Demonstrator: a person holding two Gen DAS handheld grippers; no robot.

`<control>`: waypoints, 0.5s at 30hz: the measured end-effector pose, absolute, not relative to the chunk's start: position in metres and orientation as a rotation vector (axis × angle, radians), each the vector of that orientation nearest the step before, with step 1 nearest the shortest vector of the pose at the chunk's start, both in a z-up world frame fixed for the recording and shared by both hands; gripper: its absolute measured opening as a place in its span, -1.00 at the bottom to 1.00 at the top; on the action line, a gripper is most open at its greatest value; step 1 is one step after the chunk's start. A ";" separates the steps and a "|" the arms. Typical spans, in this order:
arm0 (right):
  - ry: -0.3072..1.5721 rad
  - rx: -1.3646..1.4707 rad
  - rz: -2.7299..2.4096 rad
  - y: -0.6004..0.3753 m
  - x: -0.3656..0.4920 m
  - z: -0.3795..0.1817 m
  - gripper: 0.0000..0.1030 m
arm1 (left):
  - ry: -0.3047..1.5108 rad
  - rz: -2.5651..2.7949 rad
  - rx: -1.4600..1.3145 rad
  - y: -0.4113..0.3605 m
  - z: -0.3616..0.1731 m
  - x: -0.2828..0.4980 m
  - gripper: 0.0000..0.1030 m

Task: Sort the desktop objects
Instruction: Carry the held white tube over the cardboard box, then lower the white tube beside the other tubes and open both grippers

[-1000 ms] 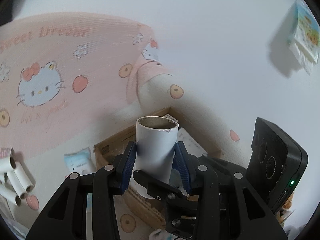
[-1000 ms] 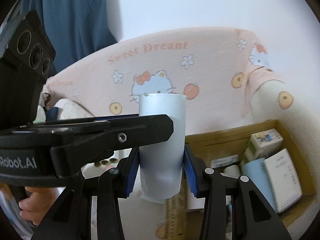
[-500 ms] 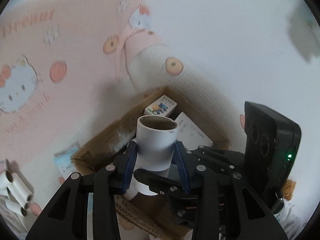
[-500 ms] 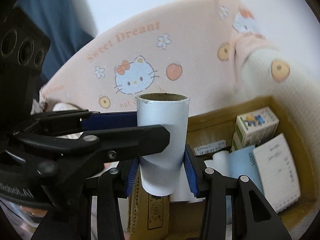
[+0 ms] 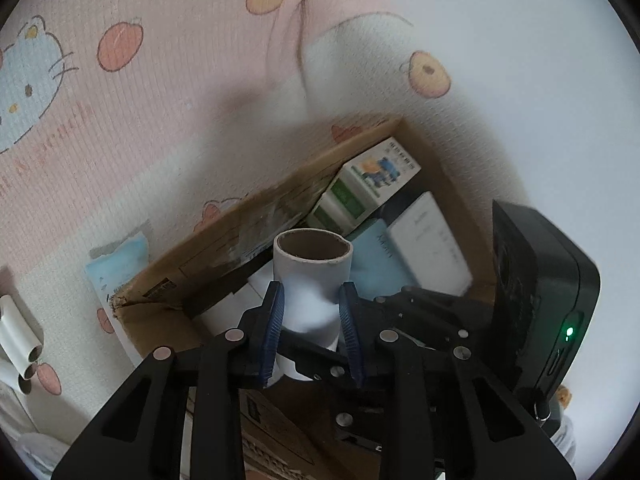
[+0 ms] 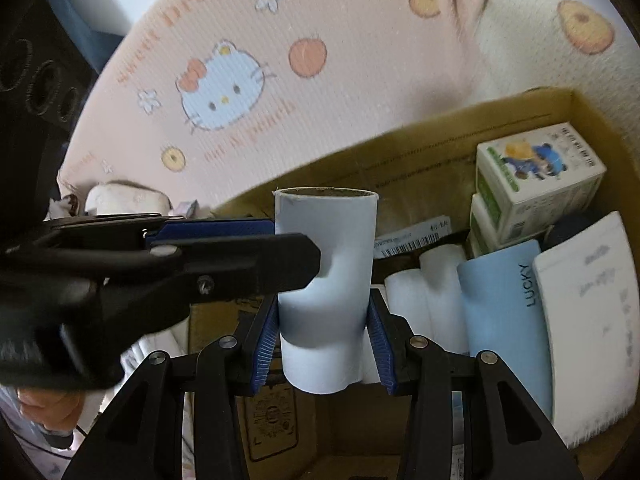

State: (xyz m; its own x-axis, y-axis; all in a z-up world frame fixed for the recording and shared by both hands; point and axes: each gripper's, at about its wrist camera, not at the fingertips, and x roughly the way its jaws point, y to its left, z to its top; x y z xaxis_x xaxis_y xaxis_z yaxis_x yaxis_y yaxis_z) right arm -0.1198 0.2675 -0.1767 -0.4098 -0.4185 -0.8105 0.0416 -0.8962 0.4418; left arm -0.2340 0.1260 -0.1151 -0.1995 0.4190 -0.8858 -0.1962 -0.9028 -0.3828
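A white cardboard tube (image 5: pixel 312 276) (image 6: pixel 326 280) is held upright by both grippers at once. My left gripper (image 5: pixel 311 320) is shut on it, its blue pads pinching the tube's middle. My right gripper (image 6: pixel 322 338) is shut on the same tube lower down. In the right wrist view the left gripper's fingers (image 6: pixel 240 260) reach in from the left and clamp the tube. The tube hangs above an open cardboard box (image 5: pixel 224 240) (image 6: pixel 440 128).
The box holds a green-and-white carton (image 6: pixel 532 176), a blue booklet (image 6: pixel 504 300), a white pack (image 6: pixel 592 320) and white rolls (image 6: pixel 420 292). Several white tubes (image 5: pixel 18 336) lie at the left on the Hello Kitty blanket (image 5: pixel 160 80). A blue packet (image 5: pixel 116 260) lies beside the box.
Both grippers have carried the tube forward and down, from in front of the blanket to over the open box. Both stay shut on it.
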 end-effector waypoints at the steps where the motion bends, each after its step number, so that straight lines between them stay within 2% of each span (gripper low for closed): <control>1: -0.516 1.531 -2.361 0.267 -0.122 -0.180 -0.22 | -0.255 2.148 -1.684 0.126 -0.118 -0.235 -0.39; 12: -0.533 1.766 -2.195 0.274 -0.149 -0.215 -0.23 | -0.299 2.072 -1.820 0.128 -0.154 -0.255 -0.42; 13: -0.538 1.793 -2.174 0.275 -0.152 -0.218 -0.23 | -0.308 2.062 -1.831 0.128 -0.158 -0.255 -0.50; 14: -0.532 1.819 -2.156 0.275 -0.154 -0.221 -0.23 | -0.308 2.057 -1.845 0.128 -0.160 -0.255 -0.79; 15: -0.516 1.848 -2.146 0.275 -0.156 -0.224 -0.23 | -0.307 2.050 -1.867 0.127 -0.164 -0.256 -0.96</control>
State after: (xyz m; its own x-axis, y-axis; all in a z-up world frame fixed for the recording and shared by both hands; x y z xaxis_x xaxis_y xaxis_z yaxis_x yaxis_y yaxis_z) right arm -0.1559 0.2754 -0.2235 -0.1556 -0.4198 -0.8942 -0.0323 -0.9026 0.4294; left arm -0.2557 0.1273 -0.1636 -0.0704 0.3958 -0.9156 -0.1106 -0.9153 -0.3872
